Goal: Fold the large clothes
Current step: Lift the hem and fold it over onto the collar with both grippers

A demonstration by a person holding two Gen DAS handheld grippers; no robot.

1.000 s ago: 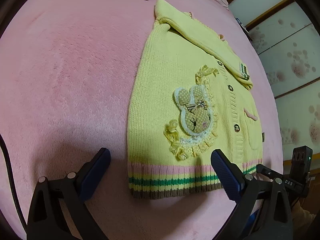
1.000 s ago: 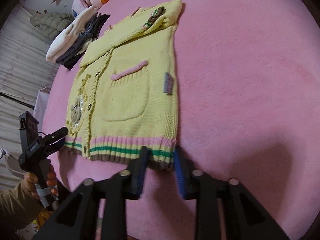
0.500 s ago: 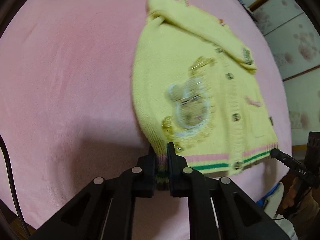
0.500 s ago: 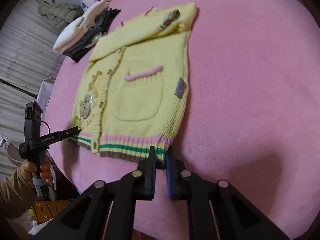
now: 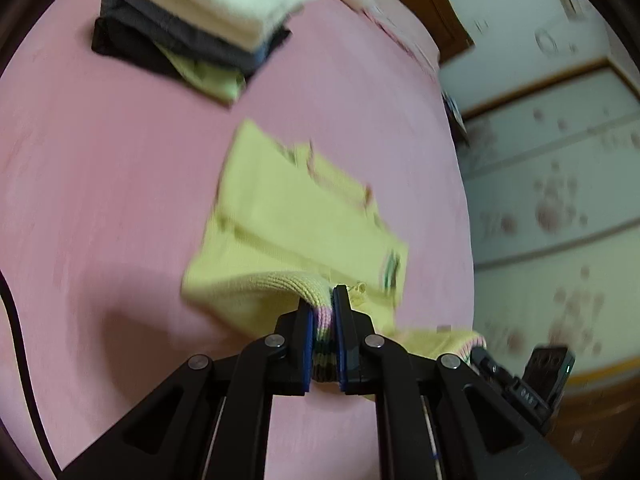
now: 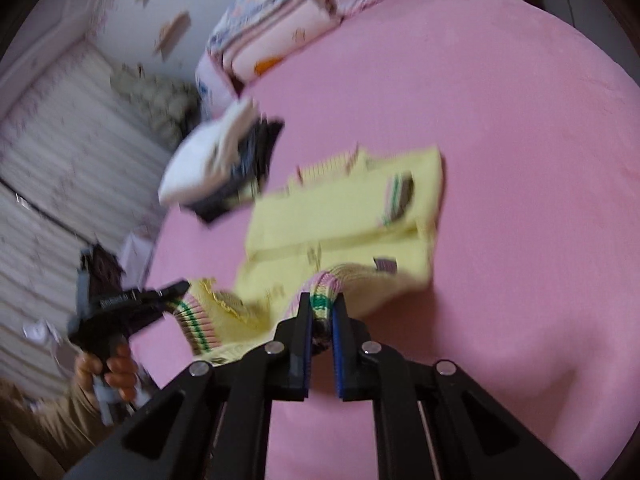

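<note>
Left wrist view: my left gripper (image 5: 323, 336) is pinched on the striped hem of the yellow cardigan (image 5: 296, 216). A second ago its jaws stood wide over that hem corner, cardigan flat with the bunny patch up. Now the hem is lifted off the pink bedspread (image 5: 120, 200) and curls back toward 12 o'clock; patch no longer visible, only plain knit and the folded sleeves.

Right wrist view: my right gripper (image 6: 322, 332) is clamped on the other hem corner. Its jaws have just been closing, with the hem between them; a second ago they were nearly shut at the hem edge.

Both frames are motion-blurred.

Room: open pink surface from 7 to 11 o'clock in the left view and from 1 to 5 o'clock in the right view. The stack of folded clothes (image 5: 192, 20) sits at 11 o'clock past the cardigan collar, apart from it. Bed edge runs down the 3 o'clock side in the left view, with patterned wall panels (image 5: 560, 200) beyond.

View differences: only the right view shows my left gripper from outside (image 6: 132, 304) at 9 o'clock, hand (image 6: 108, 368) on its handle, hem sagging between the two grips. It also shows the pillows (image 6: 280, 28) at 12 o'clock. Only the left view shows the right gripper's tip (image 5: 480, 354) at 4 o'clock.
</note>
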